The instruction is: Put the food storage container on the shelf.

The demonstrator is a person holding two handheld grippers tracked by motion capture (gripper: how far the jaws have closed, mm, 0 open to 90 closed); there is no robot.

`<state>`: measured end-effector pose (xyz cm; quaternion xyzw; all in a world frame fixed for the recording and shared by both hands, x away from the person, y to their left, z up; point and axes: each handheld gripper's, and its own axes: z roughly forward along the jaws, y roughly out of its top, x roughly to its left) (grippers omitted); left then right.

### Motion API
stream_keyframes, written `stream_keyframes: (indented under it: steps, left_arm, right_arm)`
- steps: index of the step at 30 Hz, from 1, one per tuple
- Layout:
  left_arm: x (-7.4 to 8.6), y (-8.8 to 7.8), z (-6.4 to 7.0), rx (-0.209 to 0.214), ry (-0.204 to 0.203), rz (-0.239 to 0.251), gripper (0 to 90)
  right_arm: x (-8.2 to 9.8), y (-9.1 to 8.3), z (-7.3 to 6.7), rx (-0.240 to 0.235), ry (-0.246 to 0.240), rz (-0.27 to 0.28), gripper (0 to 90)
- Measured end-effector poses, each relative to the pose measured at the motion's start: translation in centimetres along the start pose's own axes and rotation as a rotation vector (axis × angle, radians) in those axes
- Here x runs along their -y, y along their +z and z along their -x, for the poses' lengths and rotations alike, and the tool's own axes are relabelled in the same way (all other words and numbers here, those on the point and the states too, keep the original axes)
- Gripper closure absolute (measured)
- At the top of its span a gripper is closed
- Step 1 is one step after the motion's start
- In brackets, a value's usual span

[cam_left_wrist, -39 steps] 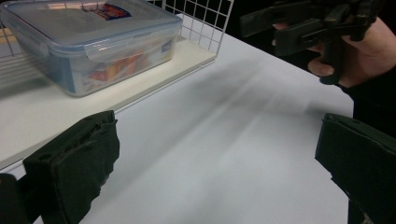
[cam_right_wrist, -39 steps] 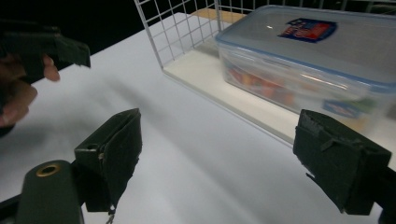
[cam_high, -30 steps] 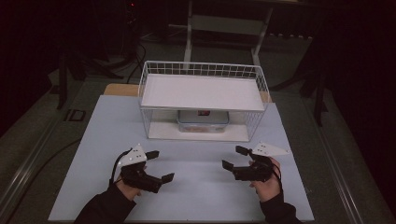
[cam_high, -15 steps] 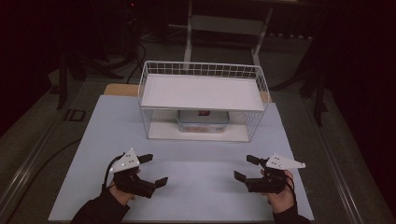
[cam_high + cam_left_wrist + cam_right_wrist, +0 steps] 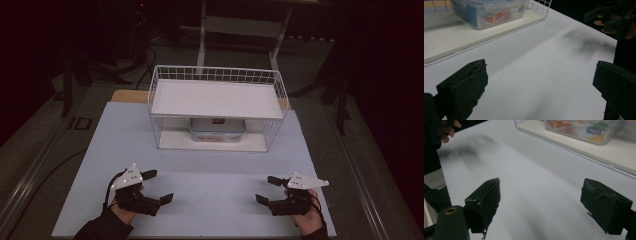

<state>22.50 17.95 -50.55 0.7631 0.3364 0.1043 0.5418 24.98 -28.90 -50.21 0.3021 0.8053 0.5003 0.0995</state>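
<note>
A white wire rack (image 5: 217,98) with a white top board stands at the middle back of the pale table mat (image 5: 215,170). Under the board, on the rack's lower shelf, sits a clear plastic food box (image 5: 217,130) with a blue-edged lid; the box (image 5: 489,11) (image 5: 586,130) holds colourful contents. My left gripper (image 5: 159,185) (image 5: 539,92) rests low near the front left, open and empty. Near the front right, my right gripper (image 5: 266,189) (image 5: 544,203) is open too, with bare mat between its jaws. Both point inward, toward each other.
The rack's white base board (image 5: 461,37) lies just beyond the left gripper. Bare mat stretches between the two grippers and the rack. Dark floor, cables and a metal stand (image 5: 240,30) surround the table. The mat's front edge runs close under both hands.
Both grippers have slid apart and back toward the front edge of the table. Their jaws stayed open and empty throughout.
</note>
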Motion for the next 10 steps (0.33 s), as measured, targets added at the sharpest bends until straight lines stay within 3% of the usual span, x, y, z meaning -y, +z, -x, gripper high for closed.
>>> stream_keyframes:
  steps: [6,10]
  left_arm:
    - [0.2,0.27,0.12,0.018,0.006,-0.005,0.0]
    - [0.4,0.45,-0.12,0.021,-0.01,-0.01,0.0]
  right_arm:
    - [0.25,0.17,0.25,-0.004,0.013,-0.007,16.1]
    - [0.39,0.36,0.29,0.009,0.011,-0.025,17.3]
